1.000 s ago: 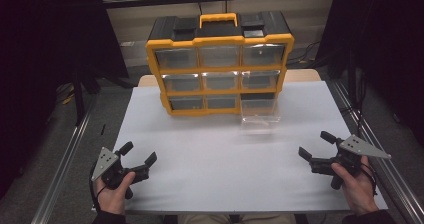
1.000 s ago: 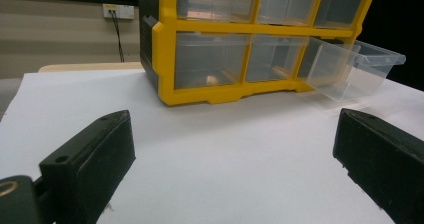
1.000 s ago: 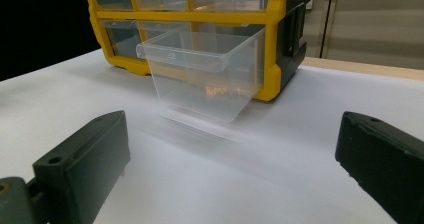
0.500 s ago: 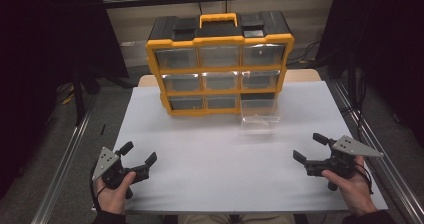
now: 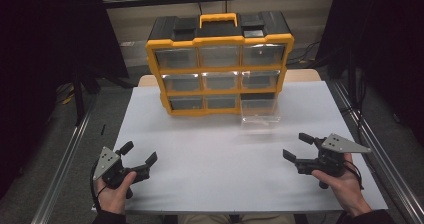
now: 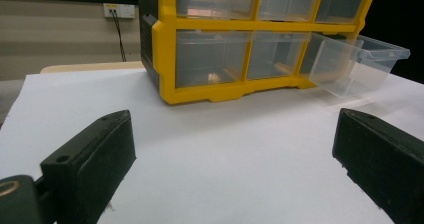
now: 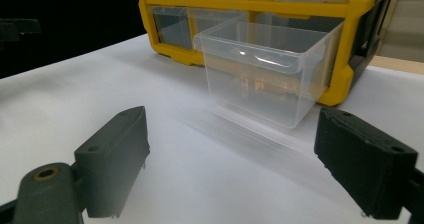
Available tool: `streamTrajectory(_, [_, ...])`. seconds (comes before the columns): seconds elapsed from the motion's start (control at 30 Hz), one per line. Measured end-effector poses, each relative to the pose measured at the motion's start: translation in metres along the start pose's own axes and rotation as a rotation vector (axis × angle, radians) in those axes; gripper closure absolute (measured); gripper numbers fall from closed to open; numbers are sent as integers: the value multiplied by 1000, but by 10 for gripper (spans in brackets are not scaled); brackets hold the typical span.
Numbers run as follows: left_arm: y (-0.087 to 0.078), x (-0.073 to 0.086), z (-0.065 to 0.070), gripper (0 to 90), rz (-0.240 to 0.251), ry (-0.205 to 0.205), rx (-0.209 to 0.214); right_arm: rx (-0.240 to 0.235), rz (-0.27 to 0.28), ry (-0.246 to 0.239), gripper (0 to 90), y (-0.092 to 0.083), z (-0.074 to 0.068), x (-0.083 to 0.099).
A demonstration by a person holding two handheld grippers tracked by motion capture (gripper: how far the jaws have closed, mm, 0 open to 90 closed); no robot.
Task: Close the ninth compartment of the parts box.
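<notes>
A yellow and black drawer cabinet with an orange handle stands at the back of the white table. Its clear bottom right drawer is pulled out towards me. My left gripper rests open near the front left corner, and its view looks at the cabinet and the drawer. My right gripper is held at the front right, open, pointing at the drawer. Its jaws have just been closing a little, with nothing between them. Both pairs of jaws hold only bare table.
The white table top stretches between the grippers and the cabinet. Metal rails run along the left and right sides. Dark curtains hang on both sides. A wall socket sits behind the table.
My right gripper has slid left, inward over the table, and its jaws stand slightly narrower. The left gripper has stayed where it was.
</notes>
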State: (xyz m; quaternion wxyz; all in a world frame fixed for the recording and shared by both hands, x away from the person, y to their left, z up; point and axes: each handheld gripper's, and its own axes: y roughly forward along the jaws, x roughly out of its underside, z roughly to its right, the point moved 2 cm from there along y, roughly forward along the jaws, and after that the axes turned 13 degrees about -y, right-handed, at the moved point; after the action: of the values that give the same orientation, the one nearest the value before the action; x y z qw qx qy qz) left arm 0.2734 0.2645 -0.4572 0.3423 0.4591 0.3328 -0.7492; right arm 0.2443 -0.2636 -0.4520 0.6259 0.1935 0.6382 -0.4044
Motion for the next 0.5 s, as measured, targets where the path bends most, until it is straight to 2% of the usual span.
streamTrajectory(0.03, [-1, 0, -1, 34, -24, 32, 2, 0, -2, 1, 140, 2, -1, -1])
streamTrajectory(0.13, [0, -1, -1, 34, -14, 22, 5, -12, -2, -10, 139, 6, -3, -4])
streamTrajectory(0.3, [0, -1, -4, 34, -20, 35, -1, -37, 0, -13, 141, 13, -6, -7])
streamTrajectory(0.33, [2, -1, -3, 34, -10, 21, -3, -46, 4, -16, 166, 15, -5, -8])
streamTrajectory(0.4, [2, -1, -3, 34, -21, 32, 4, -49, 1, -15, 200, 17, -6, -8])
streamTrajectory(0.43, [4, -1, -1, 34, -8, 15, 6, -55, 6, -19, 229, 19, -7, -9])
streamTrajectory(0.47, [3, -1, -2, 34, -28, 38, 13, -57, 8, -22, 257, 20, -7, -10])
streamTrajectory(0.5, [3, -1, -1, 34, -26, 39, 16, -60, 13, -28, 279, 20, -8, -11])
